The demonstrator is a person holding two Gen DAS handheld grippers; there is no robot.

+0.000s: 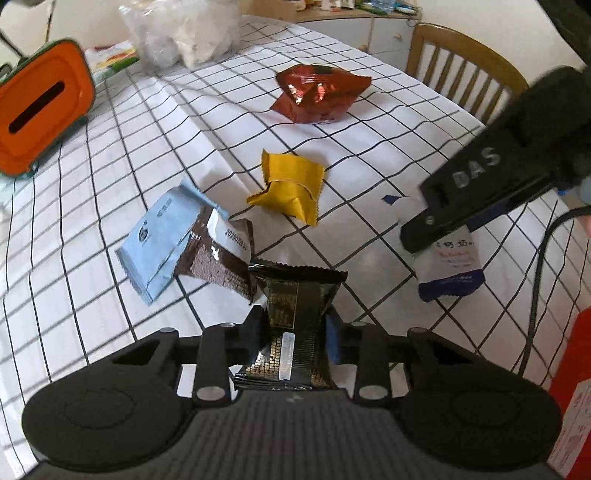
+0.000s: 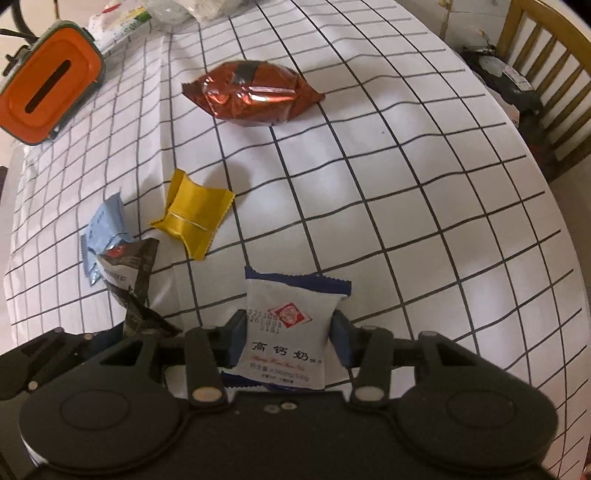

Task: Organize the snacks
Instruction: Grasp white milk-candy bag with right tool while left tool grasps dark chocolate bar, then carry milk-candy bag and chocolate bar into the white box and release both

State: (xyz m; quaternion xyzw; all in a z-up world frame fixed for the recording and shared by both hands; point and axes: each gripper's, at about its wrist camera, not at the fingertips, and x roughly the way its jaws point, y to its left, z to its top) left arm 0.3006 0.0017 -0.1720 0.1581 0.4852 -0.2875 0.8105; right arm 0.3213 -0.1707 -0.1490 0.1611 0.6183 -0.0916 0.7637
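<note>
My left gripper [image 1: 293,328] is shut on a black and gold snack packet [image 1: 295,314], held just above the table. My right gripper [image 2: 288,338] is shut on a white and blue milk candy packet [image 2: 290,332]; it also shows in the left wrist view [image 1: 448,266], at the right. On the checked tablecloth [image 1: 369,155] lie a light blue packet [image 1: 162,240], a brown packet [image 1: 221,254] overlapping it, a yellow packet [image 1: 290,186] and a red foil packet [image 1: 317,92]. The right wrist view shows the yellow packet [image 2: 194,214], the red packet [image 2: 253,94], the blue packet [image 2: 105,229] and the brown packet [image 2: 127,266].
An orange tissue box [image 1: 37,114] stands at the far left, with clear plastic bags [image 1: 184,33] behind it. A wooden chair [image 1: 461,62] stands at the table's far right edge. A red box [image 1: 572,387] is at the near right.
</note>
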